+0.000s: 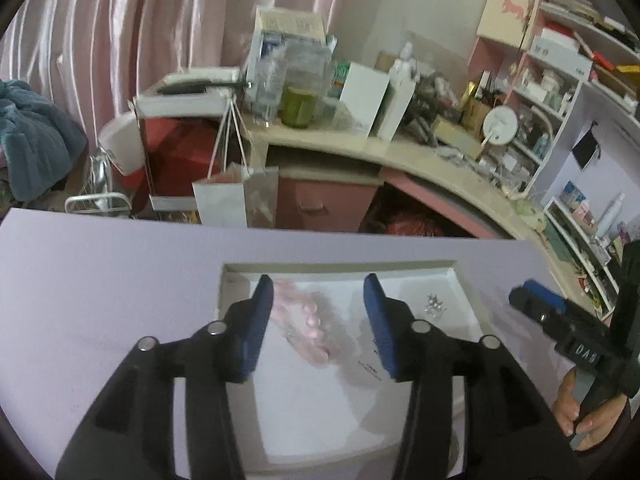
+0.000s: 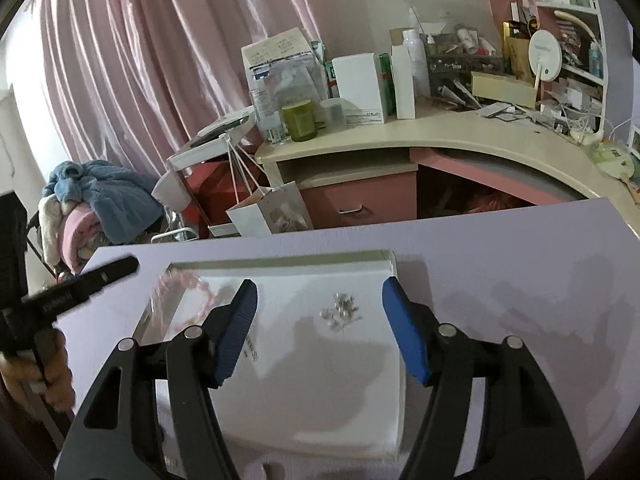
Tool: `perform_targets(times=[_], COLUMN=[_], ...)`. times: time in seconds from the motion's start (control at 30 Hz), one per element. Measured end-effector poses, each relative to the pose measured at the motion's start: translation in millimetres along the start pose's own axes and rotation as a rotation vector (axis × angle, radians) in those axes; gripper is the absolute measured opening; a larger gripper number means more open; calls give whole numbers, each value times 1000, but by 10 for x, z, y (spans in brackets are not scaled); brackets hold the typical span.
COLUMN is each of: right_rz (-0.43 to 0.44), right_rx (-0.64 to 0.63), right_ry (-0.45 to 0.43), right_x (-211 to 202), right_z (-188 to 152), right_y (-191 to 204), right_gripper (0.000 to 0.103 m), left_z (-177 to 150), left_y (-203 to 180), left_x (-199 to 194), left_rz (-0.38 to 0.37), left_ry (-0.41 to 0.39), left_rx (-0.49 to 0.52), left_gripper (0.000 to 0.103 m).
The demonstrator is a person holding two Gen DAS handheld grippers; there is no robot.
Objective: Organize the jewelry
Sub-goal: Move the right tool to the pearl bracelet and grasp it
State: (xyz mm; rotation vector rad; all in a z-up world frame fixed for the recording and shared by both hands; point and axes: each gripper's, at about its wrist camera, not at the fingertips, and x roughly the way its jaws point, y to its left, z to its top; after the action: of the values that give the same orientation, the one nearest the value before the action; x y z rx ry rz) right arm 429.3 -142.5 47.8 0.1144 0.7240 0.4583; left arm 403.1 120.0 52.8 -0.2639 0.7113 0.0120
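So on the far left of the lavender table you've got the left gripper, held in a hand wrapped around its handle down low, fingers curled, with the tool angled downward and forward over the white tray. Its blue pads are spread apart, nothing pinched between them. Right in that gap, lying in the tray's left part, is the pink bracelet, blurry but clearly beads, and neither pad looks to be touching it. Moving right, there's a little heap of silver bits, earrings or charms maybe, too small to tell, sitting loose on the tray floor toward its right half, well apart from the bracelet. The right gripper is tilted down over that spot too, jaws wide and released, the silver heap showing between its fingers but ahead of the tips, not gripped. From the left camera you can see the right hand at the edge, clenched on the handle, thumb side up, gripper poking in toward the tray from the right. Behind all this there's a cluttered desk and pink curtains.
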Motion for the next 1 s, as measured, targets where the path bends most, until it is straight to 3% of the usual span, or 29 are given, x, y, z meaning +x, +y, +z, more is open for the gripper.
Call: perform_targets(times=[0.23,0.43,0.53,0.73,1.0], right_rz=[15,0,-18,-48,-98], right_rx=[-36,-66,-77,-49,13], right_ry=[-67,-92,-86,-41,15], right_x=[-637,-1085,-1214,-1298,-1294], right_z=[-366,-813,-1087,-1615,-1963], right_y=[115,247,290,284,184], right_gripper=[67,67,67,67,64], left_z=[-358,-1027,-1384,-1996,-2456], left_y=[101,163,152,31,-103], left_x=[-762,-1451,-1694,-1931,-1903], left_rz=[27,62,84,128,61], left_ry=[-83,-155,-184,-207,-181], left_rx=[26,31,42,70,3], left_gripper=[69,85,88,91,93])
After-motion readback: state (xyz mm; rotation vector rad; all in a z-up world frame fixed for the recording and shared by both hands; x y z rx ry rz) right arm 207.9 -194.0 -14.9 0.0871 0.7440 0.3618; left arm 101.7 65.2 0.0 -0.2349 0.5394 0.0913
